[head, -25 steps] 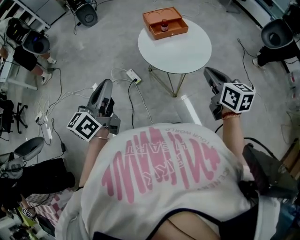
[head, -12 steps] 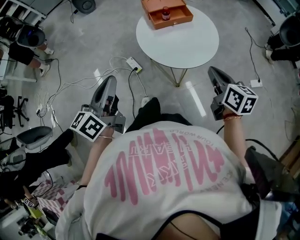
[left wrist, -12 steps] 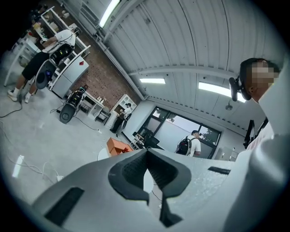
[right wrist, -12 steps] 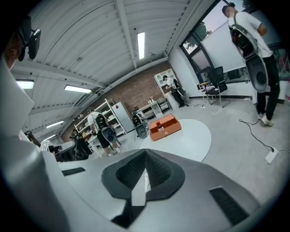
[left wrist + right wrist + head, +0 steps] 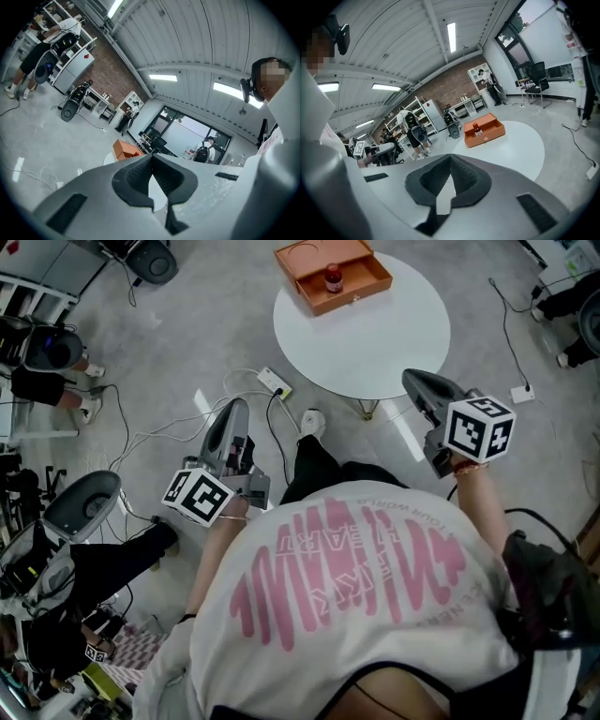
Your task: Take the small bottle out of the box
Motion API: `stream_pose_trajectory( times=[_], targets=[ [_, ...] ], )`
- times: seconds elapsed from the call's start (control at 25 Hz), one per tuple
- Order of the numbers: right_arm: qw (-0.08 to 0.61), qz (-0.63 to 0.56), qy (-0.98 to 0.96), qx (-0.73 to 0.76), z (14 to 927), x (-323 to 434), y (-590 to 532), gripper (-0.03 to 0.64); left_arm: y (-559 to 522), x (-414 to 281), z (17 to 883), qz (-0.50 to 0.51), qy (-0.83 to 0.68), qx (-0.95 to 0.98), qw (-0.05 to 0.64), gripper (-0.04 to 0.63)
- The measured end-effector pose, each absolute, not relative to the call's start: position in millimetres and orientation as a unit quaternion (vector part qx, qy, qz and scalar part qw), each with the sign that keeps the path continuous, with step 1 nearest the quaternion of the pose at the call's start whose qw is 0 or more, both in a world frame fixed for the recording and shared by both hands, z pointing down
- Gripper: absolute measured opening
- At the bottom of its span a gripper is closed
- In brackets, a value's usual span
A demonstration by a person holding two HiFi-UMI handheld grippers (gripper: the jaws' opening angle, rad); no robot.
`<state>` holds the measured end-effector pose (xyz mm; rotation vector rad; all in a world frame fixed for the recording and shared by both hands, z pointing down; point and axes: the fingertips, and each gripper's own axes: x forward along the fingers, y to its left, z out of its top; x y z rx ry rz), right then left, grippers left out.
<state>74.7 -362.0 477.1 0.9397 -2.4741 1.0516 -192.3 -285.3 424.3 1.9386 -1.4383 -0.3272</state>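
A small red bottle (image 5: 333,279) stands upright inside an open orange box (image 5: 356,289) at the far edge of a round white table (image 5: 375,334). My left gripper (image 5: 237,410) is over the floor, short of the table on its left, with its jaws together and nothing between them. My right gripper (image 5: 413,382) hovers at the table's near right edge, also shut and empty. The right gripper view looks over the closed tips (image 5: 450,157) to the box (image 5: 490,132) and bottle (image 5: 476,127). In the left gripper view the shut tips (image 5: 151,156) sit below the box (image 5: 125,149).
A power strip (image 5: 273,382) and cables (image 5: 150,432) lie on the floor left of the table. An office chair (image 5: 82,505) stands at the left. The table's thin legs (image 5: 367,409) show under its near edge. My shoe (image 5: 313,422) is by the table's base.
Both grippers have moved toward the table and dropped lower. The view has shifted closer to the table, and my foot has stepped forward. Both jaws stayed closed.
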Motion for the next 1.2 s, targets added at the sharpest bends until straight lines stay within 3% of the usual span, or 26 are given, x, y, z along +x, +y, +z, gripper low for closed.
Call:
stream_pose_trajectory(
  times=[0.36,0.44,0.72,1.2],
  targets=[
    [0.138,0.386,-0.851,0.328,491,17,-416,0.003,-379,-207,428,-0.093,-0.499,0.789,0.347,0.008],
    [0.13,0.385,-0.847,0.342,491,16,-382,0.003,-355,-205,429,-0.089,-0.483,0.798,0.348,0.008],
    [0.108,0.39,-0.809,0.426,492,33,-106,0.004,-123,-187,422,-0.062,-0.399,0.848,0.343,0.008],
    [0.154,0.286,-0.825,0.462,458,39,-117,0.005,-117,-180,417,-0.064,-0.362,0.86,0.354,0.008]
  ],
)
